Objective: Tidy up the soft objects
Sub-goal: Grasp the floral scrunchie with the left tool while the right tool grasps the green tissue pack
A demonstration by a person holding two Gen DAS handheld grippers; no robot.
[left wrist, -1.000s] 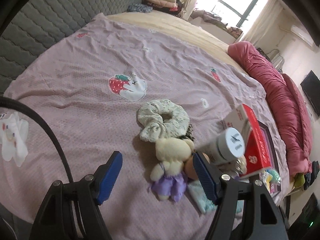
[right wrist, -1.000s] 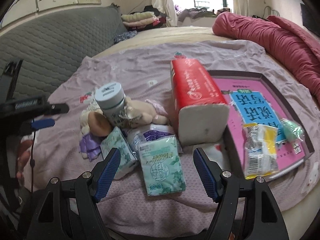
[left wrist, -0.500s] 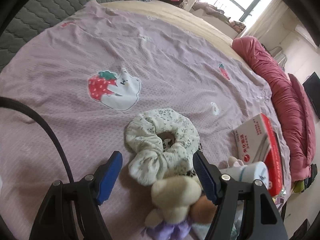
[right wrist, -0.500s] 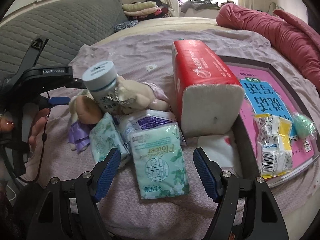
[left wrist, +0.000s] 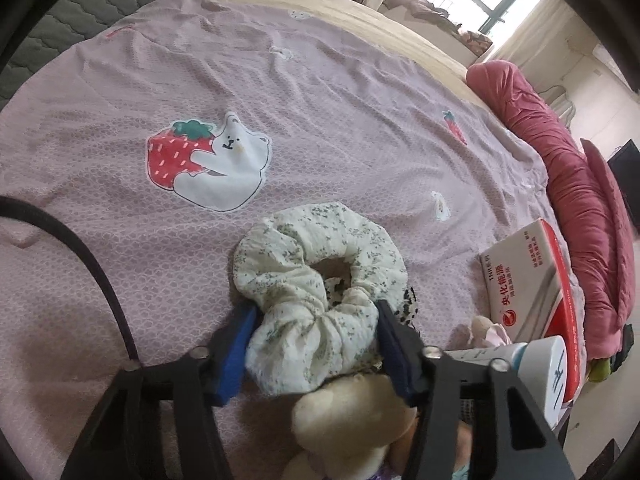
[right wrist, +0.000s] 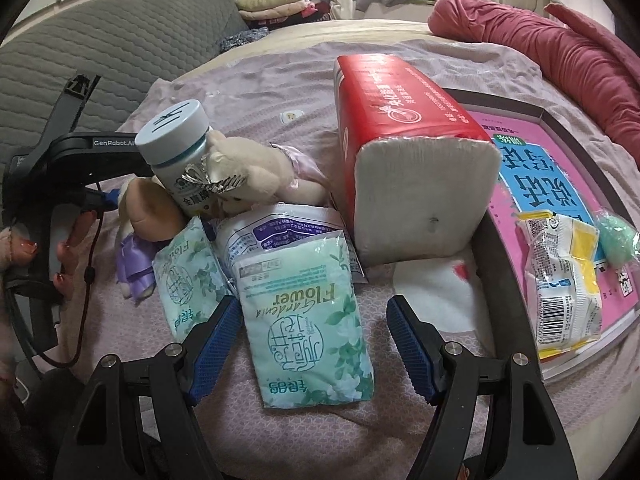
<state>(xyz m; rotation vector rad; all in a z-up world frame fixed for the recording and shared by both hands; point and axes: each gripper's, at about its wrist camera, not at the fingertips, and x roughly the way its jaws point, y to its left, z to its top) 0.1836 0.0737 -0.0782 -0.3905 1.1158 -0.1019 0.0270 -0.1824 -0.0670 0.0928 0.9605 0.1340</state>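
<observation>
Showing only leftward: scrunchie (left wrist: 320, 280) between closing fingers (left wrist: 234, 346).

We see a bed under a pink sheet (left wrist: 360, 92) with a strawberry-and-bear print (left wrist: 208, 162). A white jar with a pale blue lid (right wrist: 180, 148) leans on a pile; a pink book (right wrist: 556, 184) lies flat.

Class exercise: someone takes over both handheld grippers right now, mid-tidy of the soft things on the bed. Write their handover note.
Left gripper: jaws closing around the floral scrunchie, which sits between the pads on the bedspread, not lifted.
Right gripper: open, hovering over the green tissue pack, not touching.
Cream plush toy, purple-dressed doll, jar and red tissue brick lie heaped together.
Done: nothing visibly sorted.
Left: finish the scrunchie grip, place it, then the toys and tissue packs.
</observation>
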